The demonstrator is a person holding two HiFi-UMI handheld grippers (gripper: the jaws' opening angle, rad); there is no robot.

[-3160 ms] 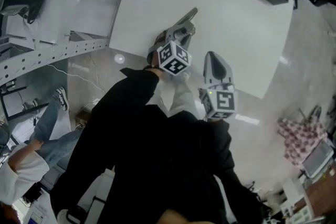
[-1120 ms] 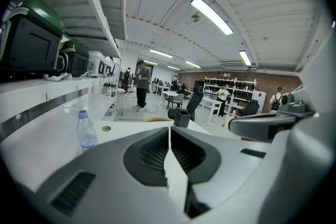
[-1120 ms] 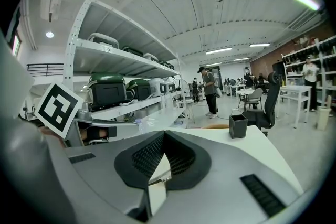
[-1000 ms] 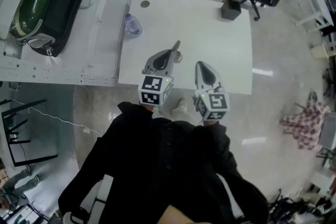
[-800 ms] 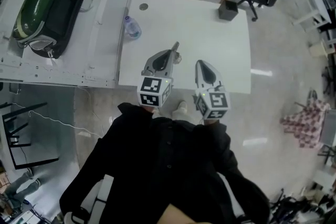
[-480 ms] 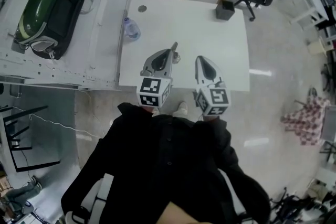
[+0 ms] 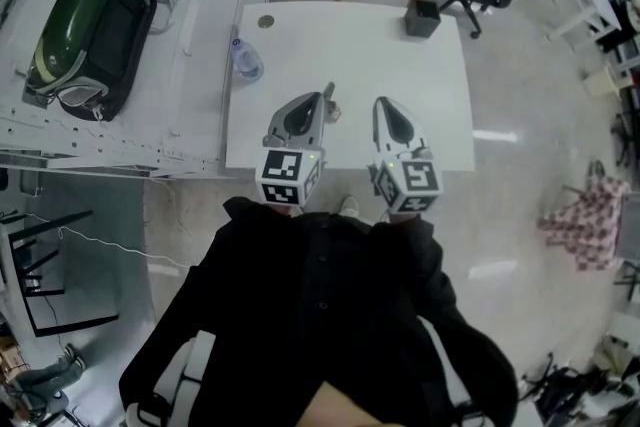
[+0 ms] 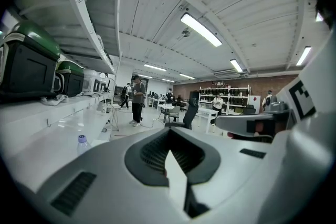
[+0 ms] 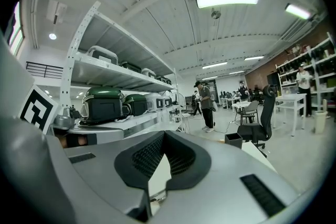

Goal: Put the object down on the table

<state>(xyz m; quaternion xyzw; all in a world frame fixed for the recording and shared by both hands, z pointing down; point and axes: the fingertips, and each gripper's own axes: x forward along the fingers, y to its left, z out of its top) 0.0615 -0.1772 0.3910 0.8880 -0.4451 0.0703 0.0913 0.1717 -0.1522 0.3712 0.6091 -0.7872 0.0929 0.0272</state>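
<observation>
Plainly, neither gripper carries anything: the left gripper [image 7: 325,97] and right gripper [image 7: 384,105] hang over the near edge of the white tabletop [image 7: 360,55], each with jaws pressed together. The clear bottle [image 7: 245,63] stands upright at the tabletop's far left edge, cap up and long axis vertical. The left gripper's body hides its lower half in that gripper's view. A black box [image 7: 422,18] sits at the far right corner.

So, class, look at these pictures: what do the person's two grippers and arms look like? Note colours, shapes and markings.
The left gripper and the right gripper both have pale grey, teardrop-shaped shells that taper to a point. Each shell has a dark ribbed hollow on top. Each gripper carries a white cube printed with black square markers at its rear. The person wears black sleeves.
</observation>
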